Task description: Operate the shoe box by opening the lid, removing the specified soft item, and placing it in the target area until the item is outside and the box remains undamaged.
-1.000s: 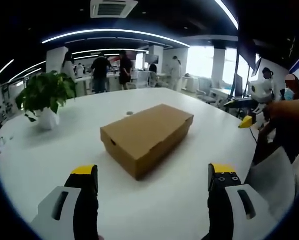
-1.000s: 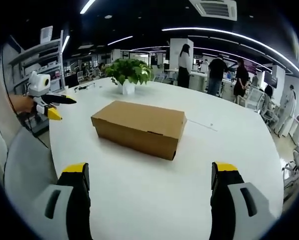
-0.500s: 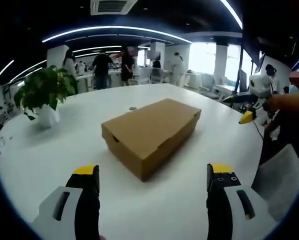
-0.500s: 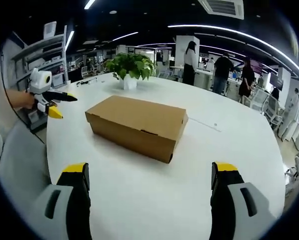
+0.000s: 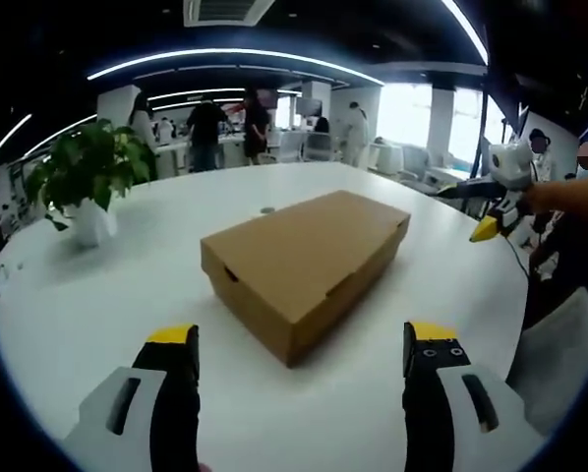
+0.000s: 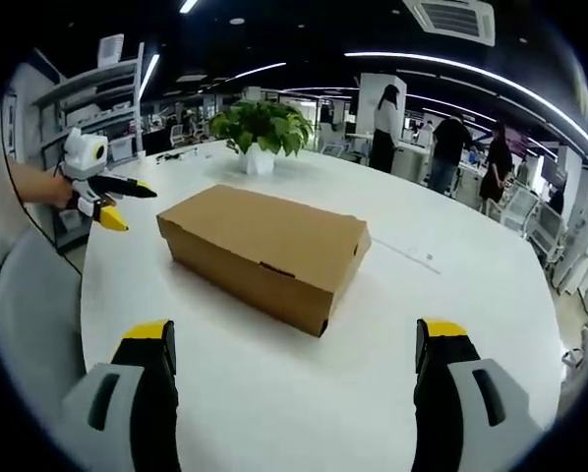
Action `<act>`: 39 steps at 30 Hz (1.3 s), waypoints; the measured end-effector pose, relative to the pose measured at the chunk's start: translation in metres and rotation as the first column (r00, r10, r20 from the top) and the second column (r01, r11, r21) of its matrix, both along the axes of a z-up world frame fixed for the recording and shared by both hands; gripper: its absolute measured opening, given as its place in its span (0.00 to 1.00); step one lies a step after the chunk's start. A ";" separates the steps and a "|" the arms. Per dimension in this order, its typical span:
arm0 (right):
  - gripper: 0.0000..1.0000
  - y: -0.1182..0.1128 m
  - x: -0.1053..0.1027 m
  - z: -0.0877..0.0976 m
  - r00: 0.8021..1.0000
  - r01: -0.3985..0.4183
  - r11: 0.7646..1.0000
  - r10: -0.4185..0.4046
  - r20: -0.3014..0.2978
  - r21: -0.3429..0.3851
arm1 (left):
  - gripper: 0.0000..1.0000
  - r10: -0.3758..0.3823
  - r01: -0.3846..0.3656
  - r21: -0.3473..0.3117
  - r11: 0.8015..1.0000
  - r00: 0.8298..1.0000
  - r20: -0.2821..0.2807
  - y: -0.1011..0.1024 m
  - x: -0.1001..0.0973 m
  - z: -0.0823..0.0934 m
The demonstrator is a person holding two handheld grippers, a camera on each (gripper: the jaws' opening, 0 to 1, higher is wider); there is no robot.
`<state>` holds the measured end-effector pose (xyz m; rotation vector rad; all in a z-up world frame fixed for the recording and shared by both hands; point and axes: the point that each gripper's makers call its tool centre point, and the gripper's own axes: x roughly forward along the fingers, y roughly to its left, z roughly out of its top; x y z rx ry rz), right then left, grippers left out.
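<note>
A brown cardboard shoe box (image 5: 309,260) lies on the white round table (image 5: 97,295) with its lid down; the right gripper view has the same shoe box (image 6: 263,251) from its other side. My left gripper (image 5: 299,339) is open, its jaws wide apart and short of the box's near corner. My right gripper (image 6: 292,339) is open as well, a little way back from the box. The right gripper (image 5: 491,206) comes into the left gripper view at the right, held by a hand; the left gripper (image 6: 102,197) comes into the right gripper view at the left. What is inside the box is hidden.
A potted green plant (image 5: 86,187) stands on the table beyond the box, and the plant (image 6: 260,133) is at the table's far side in the right gripper view. Several people (image 5: 210,133) stand at desks in the background. A shelf unit (image 6: 88,108) stands at the left.
Both views have drawn nearer to the shoe box, which looks larger. The box itself has not moved and its lid stays down.
</note>
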<state>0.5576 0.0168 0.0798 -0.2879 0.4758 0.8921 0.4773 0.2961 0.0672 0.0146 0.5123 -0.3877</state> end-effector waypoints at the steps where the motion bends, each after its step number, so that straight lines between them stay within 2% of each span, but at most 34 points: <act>1: 0.91 0.001 0.002 0.000 1.000 -0.002 1.000 0.002 -0.003 0.004 | 0.87 0.002 -0.002 0.000 1.000 1.000 0.002 0.000 0.003 -0.001; 2: 0.83 0.003 0.003 0.001 1.000 -0.004 1.000 0.004 -0.011 0.012 | 0.87 0.002 -0.002 0.000 1.000 1.000 0.002 0.000 0.004 -0.002; 3: 0.79 0.004 0.005 0.001 1.000 -0.005 1.000 0.005 -0.014 0.015 | 0.87 0.003 -0.003 0.000 1.000 1.000 0.002 0.000 0.006 -0.003; 7: 0.84 0.009 0.014 -0.001 1.000 -0.007 1.000 0.007 -0.002 0.024 | 0.86 -0.005 0.005 0.003 1.000 1.000 -0.004 -0.004 0.011 -0.007; 21: 0.73 0.028 0.036 -0.019 0.998 -0.060 0.998 0.060 -0.006 0.003 | 0.83 0.012 -0.012 0.005 1.000 1.000 -0.007 -0.006 0.030 -0.016; 27: 0.71 0.035 0.046 -0.024 0.997 -0.076 0.997 0.076 -0.011 0.009 | 0.80 0.025 -0.025 -0.014 1.000 1.000 -0.001 -0.008 0.038 -0.016; 35: 0.67 0.044 0.056 -0.031 0.995 -0.098 0.995 0.098 -0.021 0.005 | 0.78 0.030 -0.030 -0.008 1.000 1.000 -0.001 -0.014 0.048 -0.021; 39: 0.62 0.049 0.059 -0.035 0.994 -0.111 0.994 0.111 -0.022 0.006 | 0.77 0.035 -0.035 0.001 0.999 0.999 0.003 -0.015 0.052 -0.023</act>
